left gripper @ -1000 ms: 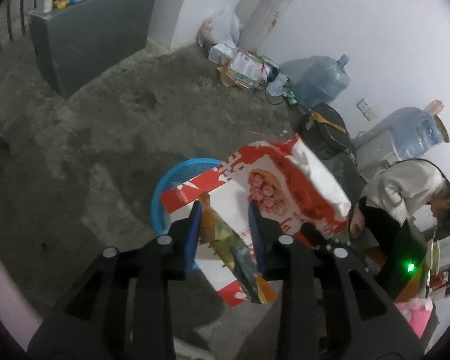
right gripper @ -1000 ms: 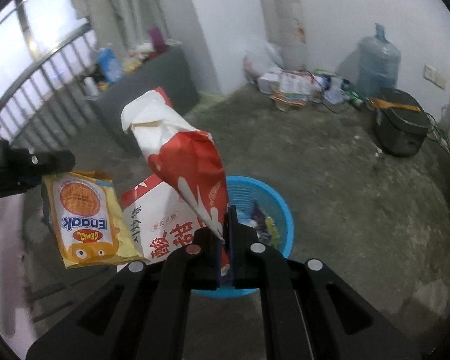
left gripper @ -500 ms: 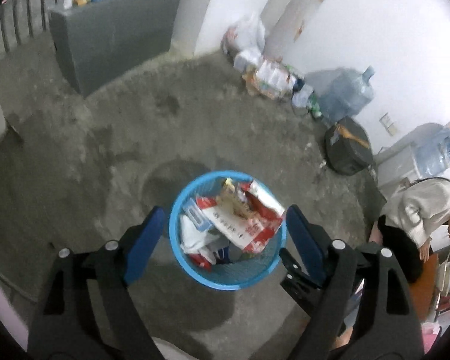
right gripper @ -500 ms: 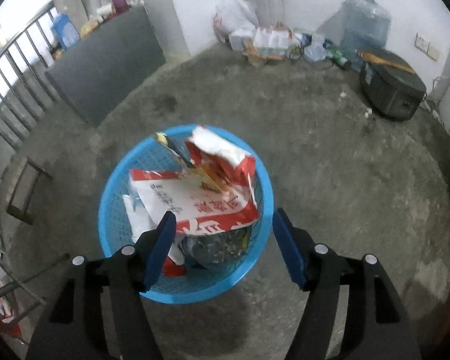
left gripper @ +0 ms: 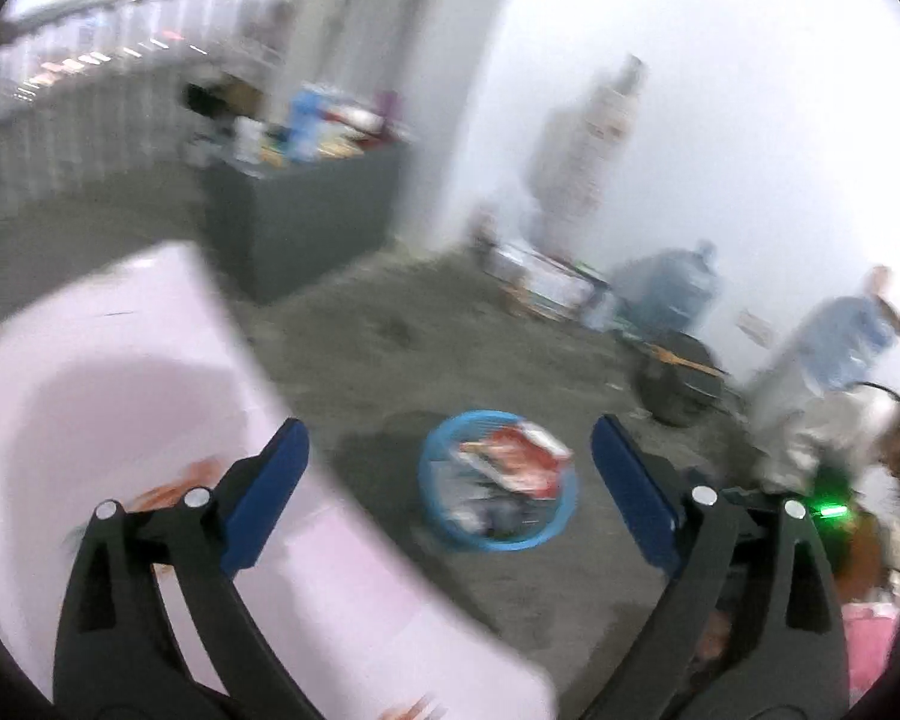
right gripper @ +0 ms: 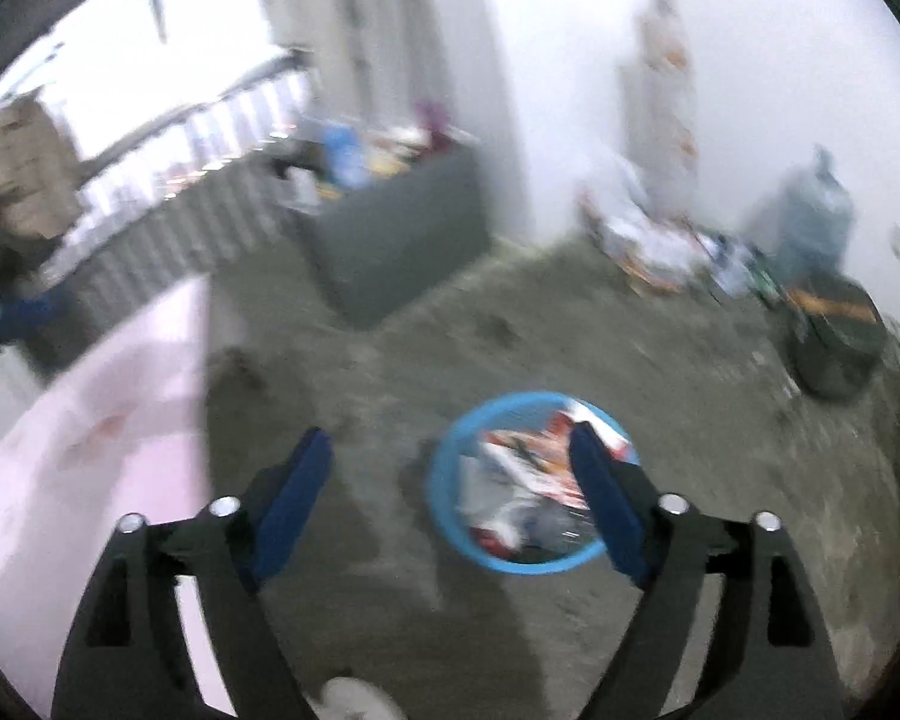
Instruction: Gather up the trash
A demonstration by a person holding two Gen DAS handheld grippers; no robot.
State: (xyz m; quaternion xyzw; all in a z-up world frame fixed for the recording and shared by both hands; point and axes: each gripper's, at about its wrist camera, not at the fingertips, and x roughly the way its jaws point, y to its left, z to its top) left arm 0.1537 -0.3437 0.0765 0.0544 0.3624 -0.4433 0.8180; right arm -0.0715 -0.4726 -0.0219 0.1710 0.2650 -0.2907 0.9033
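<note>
A blue round basket (left gripper: 564,516) stands on the concrete floor, holding red-and-white snack wrappers (left gripper: 513,456) and other trash. It also shows in the right wrist view (right gripper: 444,510). My left gripper (left gripper: 450,480) is open and empty, above and back from the basket. My right gripper (right gripper: 453,483) is open and empty, with the basket seen between its fingers, far below. Both views are motion-blurred.
A pink table (left gripper: 90,396) fills the lower left, also in the right wrist view (right gripper: 90,420), with orange scraps (left gripper: 174,480) on it. A grey cabinet (left gripper: 306,228), water jugs (left gripper: 666,288), a black cooker (left gripper: 678,378) and a seated person (left gripper: 858,438) stand around.
Both grippers opened and dropped their snack wrappers into the basket, then pulled up and back toward the pink table. The basket now looks smaller and farther away.
</note>
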